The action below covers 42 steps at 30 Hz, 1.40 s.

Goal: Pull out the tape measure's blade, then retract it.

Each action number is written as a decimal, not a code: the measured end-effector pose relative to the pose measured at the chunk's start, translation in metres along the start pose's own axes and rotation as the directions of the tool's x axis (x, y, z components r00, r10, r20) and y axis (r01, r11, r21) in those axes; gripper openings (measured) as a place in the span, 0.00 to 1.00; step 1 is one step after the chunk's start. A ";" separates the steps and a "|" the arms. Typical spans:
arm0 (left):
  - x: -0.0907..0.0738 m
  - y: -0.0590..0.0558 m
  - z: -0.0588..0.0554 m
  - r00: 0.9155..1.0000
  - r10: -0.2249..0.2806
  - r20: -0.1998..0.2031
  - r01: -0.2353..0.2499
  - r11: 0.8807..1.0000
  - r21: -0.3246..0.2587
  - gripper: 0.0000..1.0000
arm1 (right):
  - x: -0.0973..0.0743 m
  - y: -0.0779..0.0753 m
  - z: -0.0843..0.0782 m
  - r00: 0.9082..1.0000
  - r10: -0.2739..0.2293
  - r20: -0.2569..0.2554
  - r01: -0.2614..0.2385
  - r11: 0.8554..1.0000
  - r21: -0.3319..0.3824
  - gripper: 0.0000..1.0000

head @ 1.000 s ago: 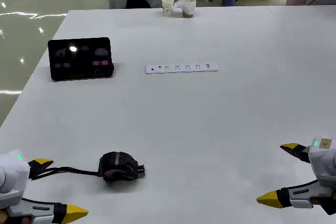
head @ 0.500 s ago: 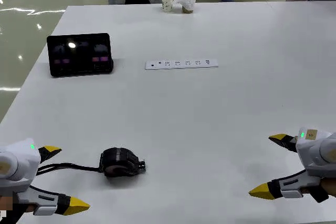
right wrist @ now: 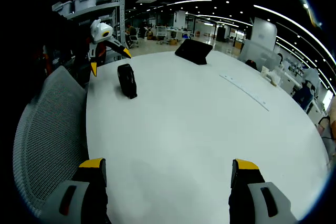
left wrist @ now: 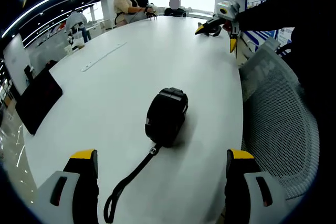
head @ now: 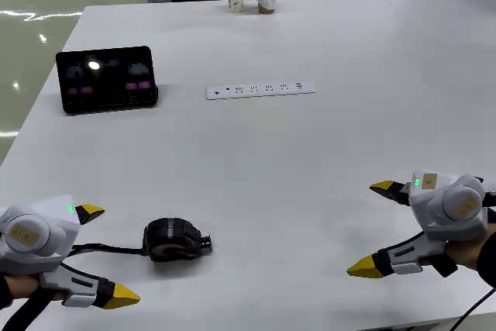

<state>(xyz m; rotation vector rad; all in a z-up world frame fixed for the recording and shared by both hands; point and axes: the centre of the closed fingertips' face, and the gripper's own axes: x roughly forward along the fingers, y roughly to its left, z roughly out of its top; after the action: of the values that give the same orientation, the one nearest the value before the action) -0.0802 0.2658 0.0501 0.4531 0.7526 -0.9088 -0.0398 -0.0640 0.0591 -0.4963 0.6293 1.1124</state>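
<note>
Head view: the black tape measure (head: 174, 239) lies near the white table's (head: 310, 153) near-left edge. Its long axis runs along that edge, with the blade end to the right and the strap (head: 105, 250) trailing left between the left gripper's (head: 107, 253) wide-spread jaws. Bare tabletop separates it from the right gripper (head: 373, 227), which is also spread wide and held low.

Left gripper view: the case sits ahead of the jaws, untouched.

Right gripper view: the case lies well apart, near the table edge.
</note>
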 end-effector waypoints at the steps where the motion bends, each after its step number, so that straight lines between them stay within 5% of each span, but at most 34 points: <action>1: 0.001 0.000 0.002 1.000 -0.008 0.001 0.008 1.000 0.003 0.99 | 0.002 0.001 0.003 1.000 0.006 0.009 -0.006 1.000 -0.010 0.99; 16: 0.018 0.004 0.021 0.998 -0.051 -0.038 0.055 0.993 0.105 0.99 | 0.039 0.012 0.036 0.994 0.106 0.027 -0.103 0.990 -0.094 0.99; 22: 0.027 -0.003 0.028 0.996 -0.081 -0.048 0.087 0.987 0.133 0.99 | 0.057 0.018 0.046 0.991 0.132 0.023 -0.129 0.987 -0.095 0.99; 42: 0.056 -0.011 0.032 0.978 -0.155 -0.137 0.184 0.955 0.232 0.75 | 0.109 0.042 0.079 0.971 0.238 0.008 -0.235 0.964 -0.128 0.99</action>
<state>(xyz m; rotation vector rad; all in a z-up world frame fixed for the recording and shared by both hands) -0.0548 0.2091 0.0291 0.6710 0.7989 -1.1507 -0.0288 0.0752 0.0390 -0.5256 0.6105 1.3890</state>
